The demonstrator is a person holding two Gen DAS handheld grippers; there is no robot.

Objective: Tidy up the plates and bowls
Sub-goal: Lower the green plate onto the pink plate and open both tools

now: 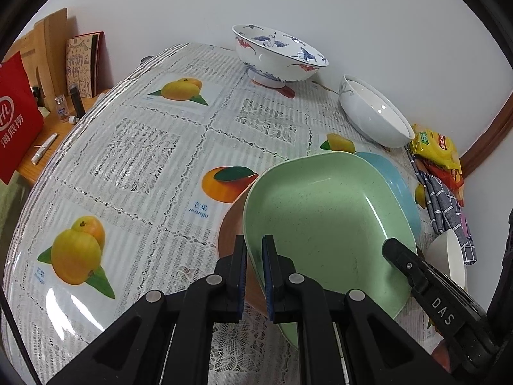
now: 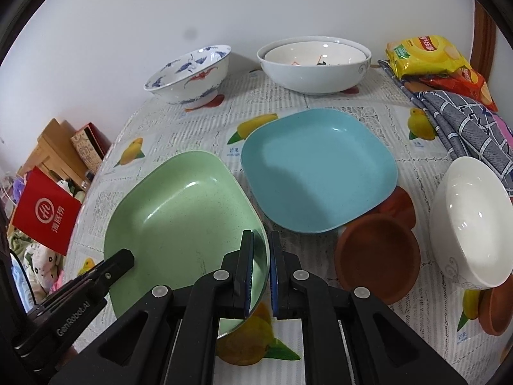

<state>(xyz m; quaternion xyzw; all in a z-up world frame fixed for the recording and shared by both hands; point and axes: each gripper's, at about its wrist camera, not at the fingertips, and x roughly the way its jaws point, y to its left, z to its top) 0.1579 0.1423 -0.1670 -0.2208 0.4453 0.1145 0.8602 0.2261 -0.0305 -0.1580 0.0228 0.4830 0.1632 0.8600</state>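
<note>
Gripping green plate (image 2: 179,211) rims, both claws; blue plate (image 1: 397,186) mostly hidden.

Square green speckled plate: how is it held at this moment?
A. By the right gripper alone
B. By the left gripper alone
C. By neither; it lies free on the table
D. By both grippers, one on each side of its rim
D: the left gripper is shut on one edge of the square green speckled plate, and the right gripper pinches the opposite edge.
</note>
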